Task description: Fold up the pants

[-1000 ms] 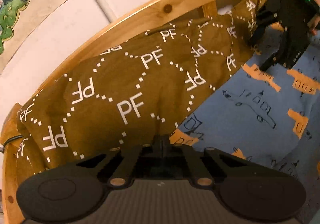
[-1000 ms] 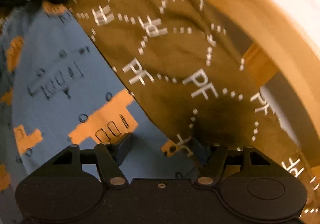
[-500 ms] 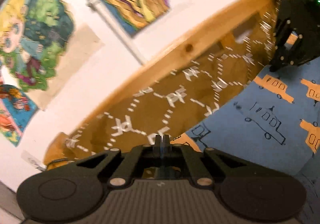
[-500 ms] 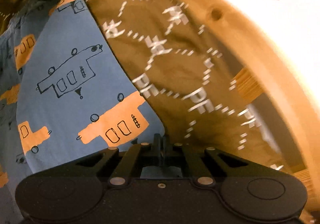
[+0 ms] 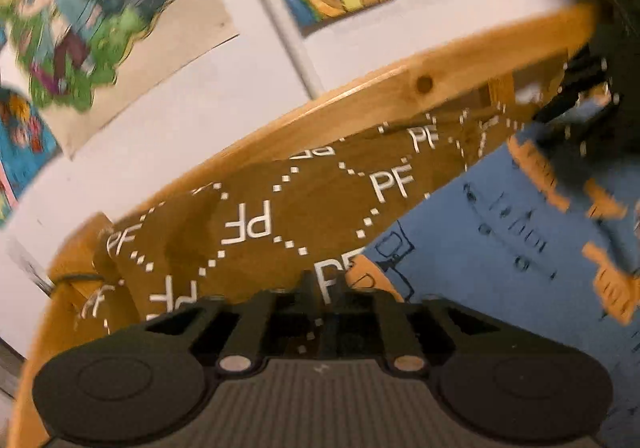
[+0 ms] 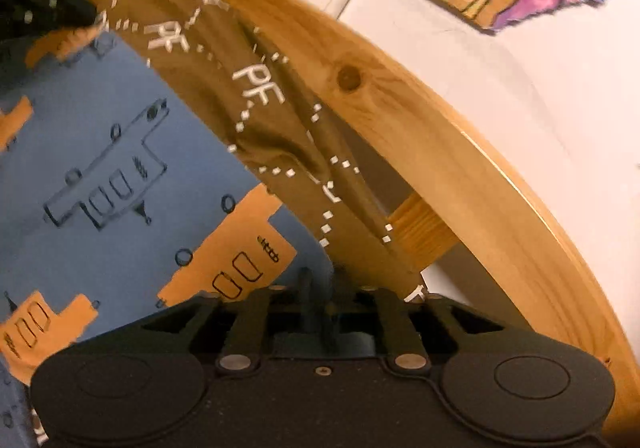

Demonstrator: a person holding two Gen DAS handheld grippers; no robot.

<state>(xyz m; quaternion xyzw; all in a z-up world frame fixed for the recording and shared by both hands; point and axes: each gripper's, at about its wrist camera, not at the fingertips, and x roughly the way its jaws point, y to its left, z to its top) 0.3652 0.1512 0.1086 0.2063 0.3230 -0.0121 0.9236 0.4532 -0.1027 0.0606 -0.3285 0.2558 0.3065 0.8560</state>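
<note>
The brown pants (image 5: 280, 208) with white "PF" print lie stretched along the far side of the bed, against the wooden rail. My left gripper (image 5: 324, 288) has its jaws opening, with the pants' near edge between the fingers. In the right wrist view the pants (image 6: 260, 96) run taut from my right gripper (image 6: 320, 284) up to the left gripper (image 6: 40, 0) at the top left. The right jaws are opening too, with cloth between them. The right gripper (image 5: 580, 120) also shows blurred at the far end of the pants in the left wrist view.
A blue sheet (image 5: 500, 248) printed with orange cars covers the bed (image 6: 100, 128). The curved wooden bed rail (image 5: 400, 96) runs behind the pants (image 6: 440, 152). Beyond it is a white wall with colourful posters (image 5: 92, 20) and a thin white pipe (image 5: 288, 32).
My right gripper went from wide open to shut on the pants' edge; both jaws now stand slightly apart. Both views tipped up, showing more wall, and the pants are pulled tauter.
</note>
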